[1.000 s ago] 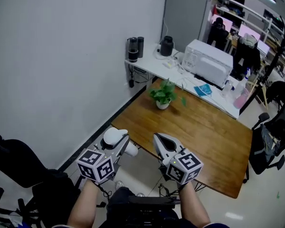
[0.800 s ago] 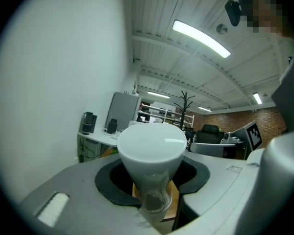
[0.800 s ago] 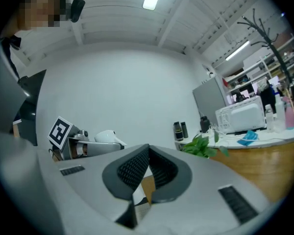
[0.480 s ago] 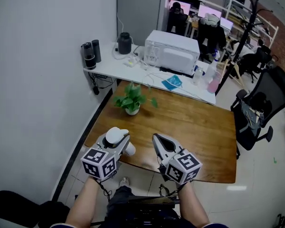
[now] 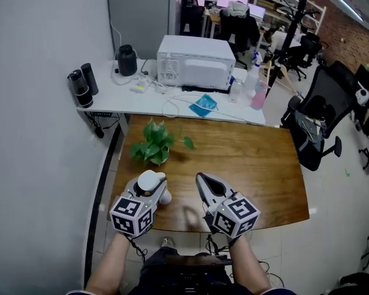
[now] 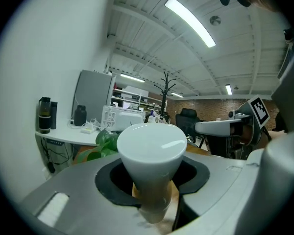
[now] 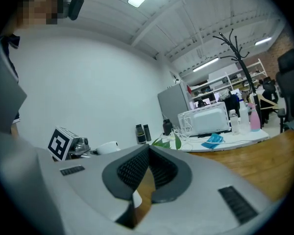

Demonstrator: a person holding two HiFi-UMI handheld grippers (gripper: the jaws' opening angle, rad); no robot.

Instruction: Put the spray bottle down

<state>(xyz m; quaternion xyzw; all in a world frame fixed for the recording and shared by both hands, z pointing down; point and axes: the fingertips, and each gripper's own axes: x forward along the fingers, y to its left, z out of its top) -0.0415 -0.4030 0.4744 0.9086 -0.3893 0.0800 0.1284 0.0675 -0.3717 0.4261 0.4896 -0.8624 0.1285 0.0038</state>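
The left gripper (image 5: pixel 152 188) clamps the white plastic spray bottle (image 5: pixel 149 179) above the brown wooden table's (image 5: pixel 252 165) near edge, probably for set-down, while the right gripper (image 5: pixel 203 179), closed and empty, hovers there too.

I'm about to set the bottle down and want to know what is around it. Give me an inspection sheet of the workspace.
Surface: brown wooden table, bare wood ahead of both grippers.
Job's things: white spray bottle, held between the jaws of the left gripper, not yet set down.
Clutter: green potted plant on the table's far left part.
Grippers: left gripper shut on the bottle; right gripper shut, nothing in it.
Cables: white cable looped on the white desk behind the table.
Surroundings: white microwave-like box, pink bottle, black office chair.
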